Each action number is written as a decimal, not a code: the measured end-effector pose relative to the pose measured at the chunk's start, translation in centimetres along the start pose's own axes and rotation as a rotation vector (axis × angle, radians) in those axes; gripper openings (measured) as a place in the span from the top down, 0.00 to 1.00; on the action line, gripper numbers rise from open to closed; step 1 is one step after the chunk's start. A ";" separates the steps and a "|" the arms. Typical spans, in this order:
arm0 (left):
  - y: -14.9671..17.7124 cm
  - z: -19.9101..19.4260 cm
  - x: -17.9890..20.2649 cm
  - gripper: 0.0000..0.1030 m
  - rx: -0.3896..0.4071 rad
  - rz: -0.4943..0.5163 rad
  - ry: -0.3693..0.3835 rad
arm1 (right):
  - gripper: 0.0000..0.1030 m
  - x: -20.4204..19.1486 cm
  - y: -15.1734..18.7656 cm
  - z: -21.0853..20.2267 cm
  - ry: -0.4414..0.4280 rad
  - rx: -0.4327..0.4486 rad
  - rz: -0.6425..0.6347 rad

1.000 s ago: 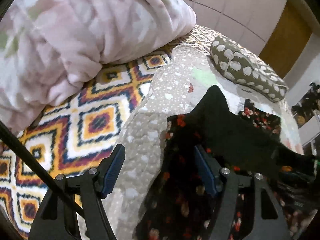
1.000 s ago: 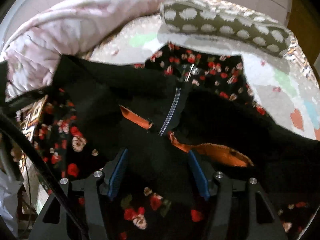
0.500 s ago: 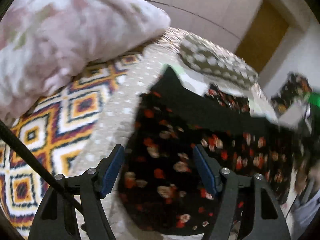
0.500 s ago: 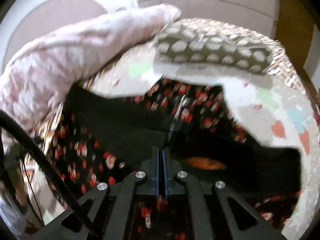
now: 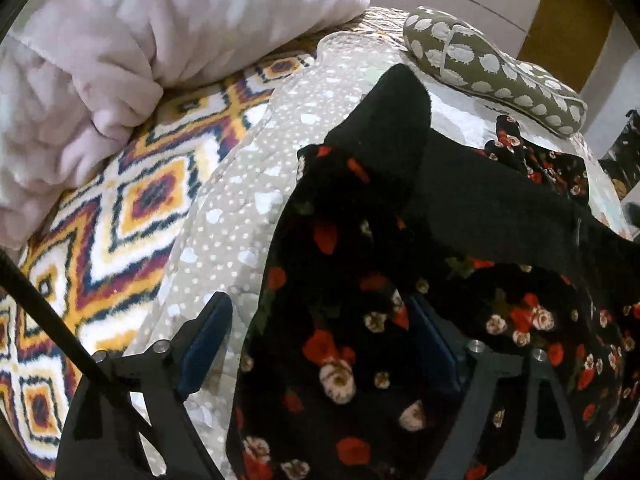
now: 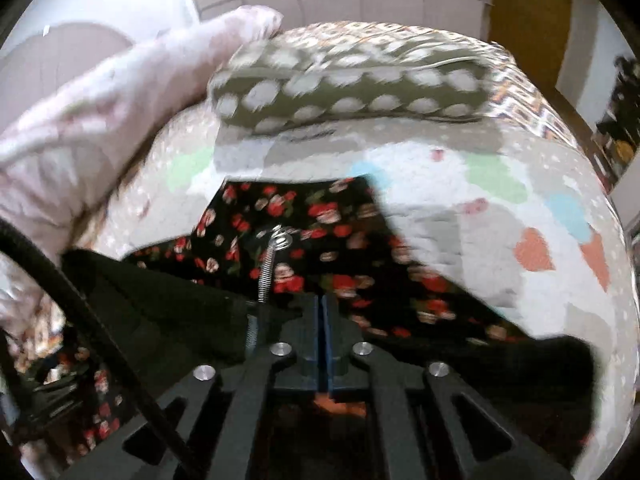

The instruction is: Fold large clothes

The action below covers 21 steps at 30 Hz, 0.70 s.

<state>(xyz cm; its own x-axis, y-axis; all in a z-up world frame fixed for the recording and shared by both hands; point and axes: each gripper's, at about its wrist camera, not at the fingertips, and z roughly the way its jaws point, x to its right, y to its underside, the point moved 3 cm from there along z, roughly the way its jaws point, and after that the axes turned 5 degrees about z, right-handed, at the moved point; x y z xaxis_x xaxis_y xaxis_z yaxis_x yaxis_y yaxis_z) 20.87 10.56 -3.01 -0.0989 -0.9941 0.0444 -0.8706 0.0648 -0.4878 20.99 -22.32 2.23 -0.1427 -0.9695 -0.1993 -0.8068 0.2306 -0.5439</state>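
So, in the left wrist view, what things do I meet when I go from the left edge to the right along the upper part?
Pink blanket → patterned rug → dotted quilt → black floral dress → spotted olive cushion.

A black garment strewn with red and cream roses lies on a beige white-dotted quilt — beside it an orange-navy-white diamond-patterned rug, a pale pink blanket and an olive white-spotted cushion.

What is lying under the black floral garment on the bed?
The floral garment lies on a beige dotted quilt, which sits over a diamond-patterned blanket. Its plain black lining is folded back on top. Whatever the quilt looks like beneath the cloth is covered.
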 end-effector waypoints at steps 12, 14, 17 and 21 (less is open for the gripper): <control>-0.4 -4.4 -1.2 0.15 0.056 -0.046 0.021 | 0.26 11.4 7.3 -8.3 0.121 0.015 -0.014; -0.4 -4.3 -0.9 0.15 0.057 0.005 -0.040 | 0.75 12.0 8.6 -6.6 0.076 -0.031 -0.004; -0.4 -3.3 -0.6 0.15 0.048 0.064 -0.109 | 0.92 14.2 8.2 -5.8 0.126 -0.023 0.063; -0.9 -1.3 -0.8 0.15 0.034 0.044 -0.122 | 0.93 18.5 6.0 -5.4 0.164 -0.005 0.197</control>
<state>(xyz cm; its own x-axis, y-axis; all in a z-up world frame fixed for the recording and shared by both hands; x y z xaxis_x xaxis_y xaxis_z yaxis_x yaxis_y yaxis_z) 21.08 11.40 -1.49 -0.0756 -0.9937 -0.0828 -0.8497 0.1076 -0.5161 10.41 -39.31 -0.27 -0.3883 -0.9064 -0.1665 -0.7568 0.4167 -0.5035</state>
